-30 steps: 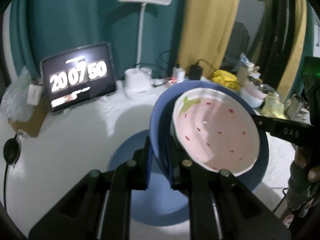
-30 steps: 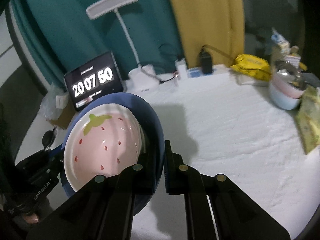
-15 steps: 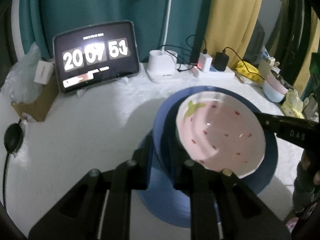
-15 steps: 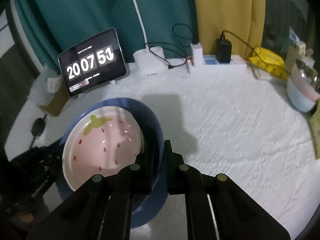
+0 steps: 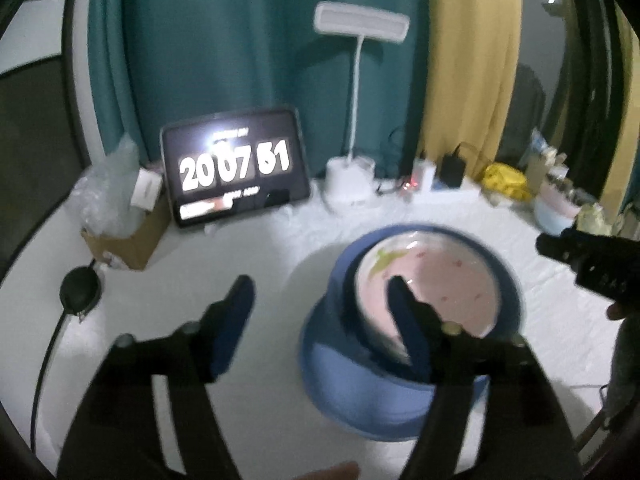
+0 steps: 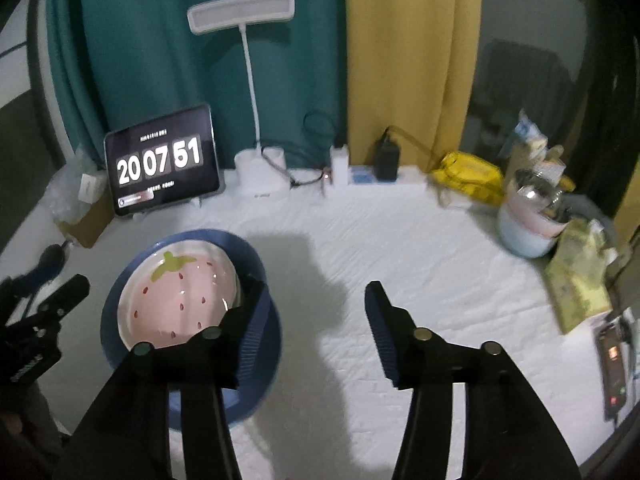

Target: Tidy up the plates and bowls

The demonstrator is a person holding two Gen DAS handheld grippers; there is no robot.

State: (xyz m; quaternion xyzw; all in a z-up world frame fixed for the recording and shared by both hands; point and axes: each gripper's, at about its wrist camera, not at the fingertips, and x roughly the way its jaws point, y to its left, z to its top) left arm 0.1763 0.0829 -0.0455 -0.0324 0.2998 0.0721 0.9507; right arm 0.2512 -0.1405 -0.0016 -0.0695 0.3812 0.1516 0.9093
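A pink strawberry-pattern plate (image 6: 180,300) lies inside a blue bowl (image 6: 256,364), which sits on a blue plate on the white table. The stack also shows in the left wrist view, the pink plate (image 5: 452,280) in the blue bowl (image 5: 360,380). My left gripper (image 5: 320,292) is open, its right finger over the bowl's left rim. My right gripper (image 6: 316,296) is open, its left finger over the bowl's right rim. Neither holds anything.
A tablet clock (image 6: 160,164), a white desk lamp (image 6: 256,176) and a power strip with chargers (image 6: 380,176) stand along the back. A cardboard box (image 5: 128,236) is at left. Stacked bowls (image 6: 528,220), yellow packets (image 6: 468,176) and a phone (image 6: 612,376) are at right.
Both grippers have let go of the blue bowl's rim and opened wide. The bowl with the pink plate, held tilted before, now rests flat on the blue plate.
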